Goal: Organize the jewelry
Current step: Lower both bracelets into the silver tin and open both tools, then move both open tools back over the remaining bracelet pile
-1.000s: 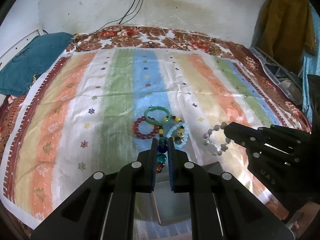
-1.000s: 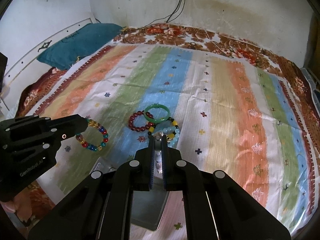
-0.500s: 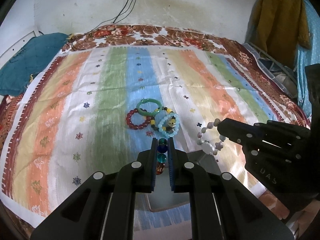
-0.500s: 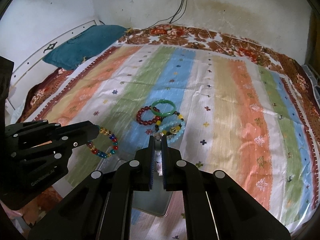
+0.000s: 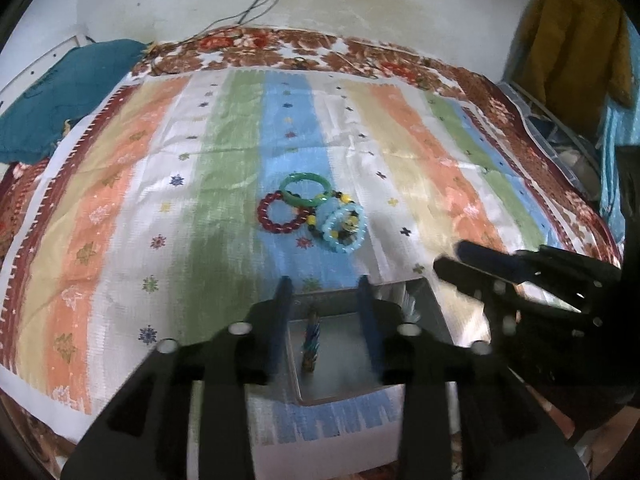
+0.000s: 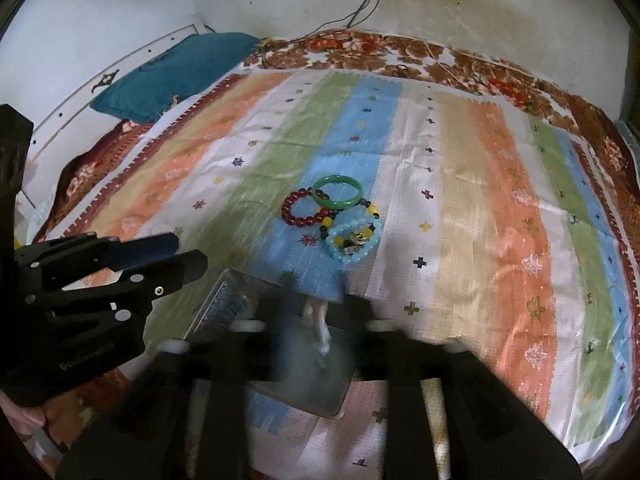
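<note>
No legible text, brand, number or sign appears in either view. In the right wrist view, the left gripper (image 6: 192, 254), at 9 o'clock, carries a line of pale lettering on its black body, blurred beyond reading. In the left wrist view, the right gripper (image 5: 448, 258), at 3 o'clock, shows no readable marking.

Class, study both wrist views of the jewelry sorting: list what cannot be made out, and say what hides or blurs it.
- Multicolored bracelet, left wrist view: motion-blurred streak over the metal tray; beads unreadable.
- White bracelet, right wrist view: blurred; whether it has landed is unclear.
- Tray's near corners: hidden by the left gripper and right gripper.
- Charm inside the light blue bracelet: too small.
</note>
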Tool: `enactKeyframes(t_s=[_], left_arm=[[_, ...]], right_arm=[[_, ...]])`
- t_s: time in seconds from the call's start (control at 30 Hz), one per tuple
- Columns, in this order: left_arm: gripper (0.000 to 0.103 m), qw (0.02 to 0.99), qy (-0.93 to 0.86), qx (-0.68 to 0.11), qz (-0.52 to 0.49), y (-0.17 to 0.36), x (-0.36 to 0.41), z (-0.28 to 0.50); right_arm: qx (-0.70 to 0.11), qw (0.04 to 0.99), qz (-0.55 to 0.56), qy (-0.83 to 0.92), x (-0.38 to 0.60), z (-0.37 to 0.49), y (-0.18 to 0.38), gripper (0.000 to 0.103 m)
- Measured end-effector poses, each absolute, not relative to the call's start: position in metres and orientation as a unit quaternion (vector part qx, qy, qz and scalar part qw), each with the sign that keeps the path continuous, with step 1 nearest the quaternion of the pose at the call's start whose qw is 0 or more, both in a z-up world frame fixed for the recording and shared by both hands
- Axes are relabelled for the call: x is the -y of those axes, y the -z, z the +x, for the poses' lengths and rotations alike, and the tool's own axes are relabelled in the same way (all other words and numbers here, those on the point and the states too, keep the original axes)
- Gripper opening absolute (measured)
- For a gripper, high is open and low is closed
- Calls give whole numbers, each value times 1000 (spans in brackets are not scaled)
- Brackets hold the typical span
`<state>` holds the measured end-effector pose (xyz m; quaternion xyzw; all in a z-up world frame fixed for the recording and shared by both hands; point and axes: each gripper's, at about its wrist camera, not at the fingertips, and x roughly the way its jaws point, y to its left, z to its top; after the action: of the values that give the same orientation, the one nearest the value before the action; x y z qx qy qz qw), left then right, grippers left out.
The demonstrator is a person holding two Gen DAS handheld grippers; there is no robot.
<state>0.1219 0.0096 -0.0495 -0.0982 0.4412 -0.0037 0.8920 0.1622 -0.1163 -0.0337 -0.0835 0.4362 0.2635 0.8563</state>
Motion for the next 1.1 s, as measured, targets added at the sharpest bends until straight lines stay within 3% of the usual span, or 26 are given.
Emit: enactKeyframes(t_s=[0.07, 0.17, 0.3, 0.4, 0.63, 0.87, 1.1], left_arm=[[41, 891, -7, -442, -100, 51, -14, 123], [59, 892, -48, -443, -78, 53, -21, 128], [61, 890, -44, -444, -94, 55, -33, 138], [62, 890, -48, -443, -100, 56, -40, 144], [83, 885, -54, -452, -98, 63, -43, 155], [93, 880, -62, -453, -127, 65, -53, 165], [94, 879, -81, -456, -113, 72, -58, 183]], right_arm=[[-439, 857, -83, -259, 118, 165, 35, 53], [-447, 857, -83, -245, 120, 172, 40, 55], [-442, 868, -75, -215, 130, 182, 41, 71], [-444, 871, -65, -202, 136, 188, 41, 72], [-457, 864, -55, -205, 137, 199, 47, 81], [-465, 864, -49, -185, 137, 212, 50, 86], [-476, 861, -35, -175, 137, 229, 55, 86]])
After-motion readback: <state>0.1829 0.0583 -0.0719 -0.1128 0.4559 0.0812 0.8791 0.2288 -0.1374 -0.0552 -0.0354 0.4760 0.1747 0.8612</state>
